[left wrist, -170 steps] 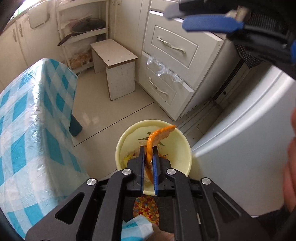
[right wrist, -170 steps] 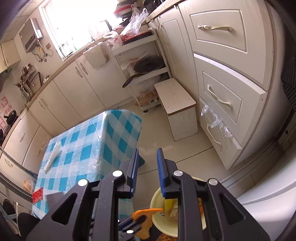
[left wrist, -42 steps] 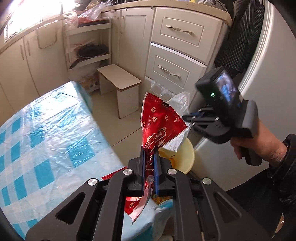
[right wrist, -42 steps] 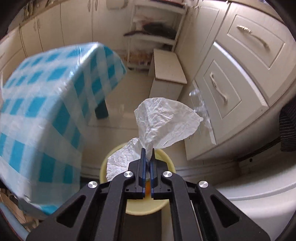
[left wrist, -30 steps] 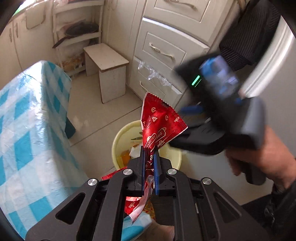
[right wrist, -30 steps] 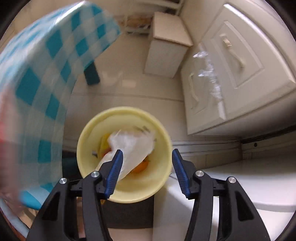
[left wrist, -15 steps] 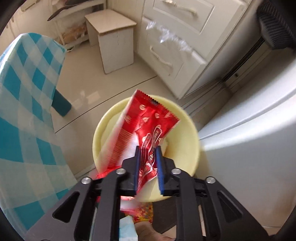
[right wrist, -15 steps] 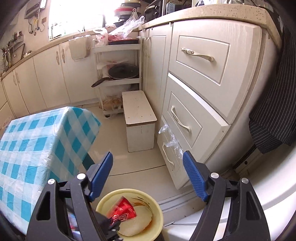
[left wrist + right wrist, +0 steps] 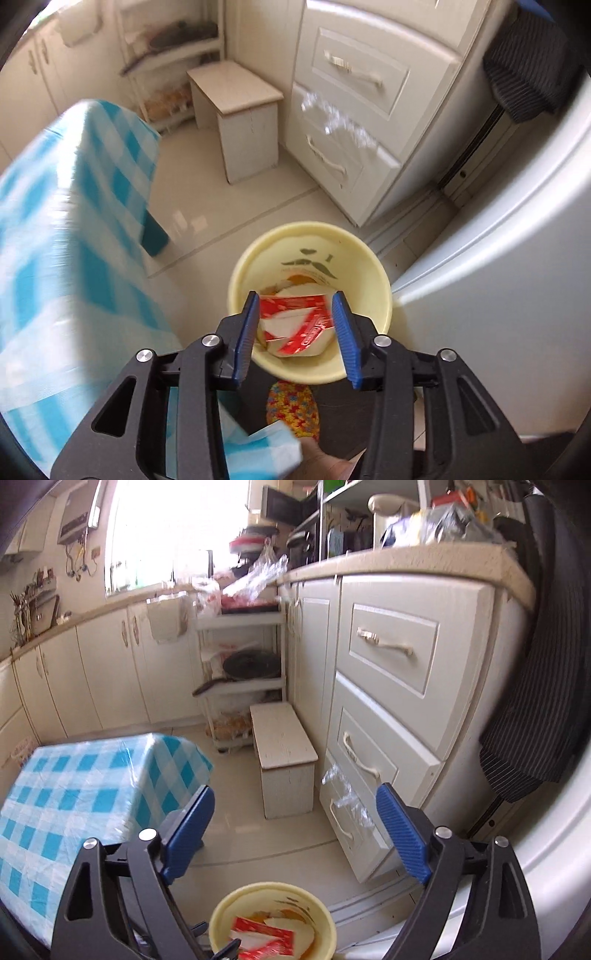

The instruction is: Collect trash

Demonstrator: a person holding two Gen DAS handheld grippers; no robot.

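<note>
Red wrapper (image 9: 295, 319), released moments ago, now lies in the yellow bin (image 9: 369, 266) at lower centre; left gripper (image 9: 299, 325) and right gripper (image 9: 295, 834) both gape empty.

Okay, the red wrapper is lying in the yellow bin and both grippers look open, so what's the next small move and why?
Probably lift the left gripper up and away from the yellow bin, then swing toward the checkered table. The red wrapper already lies inside the bin on the white tissue, free of the open jaws, and the right gripper is open and empty too, so nothing is left to release here.
</note>
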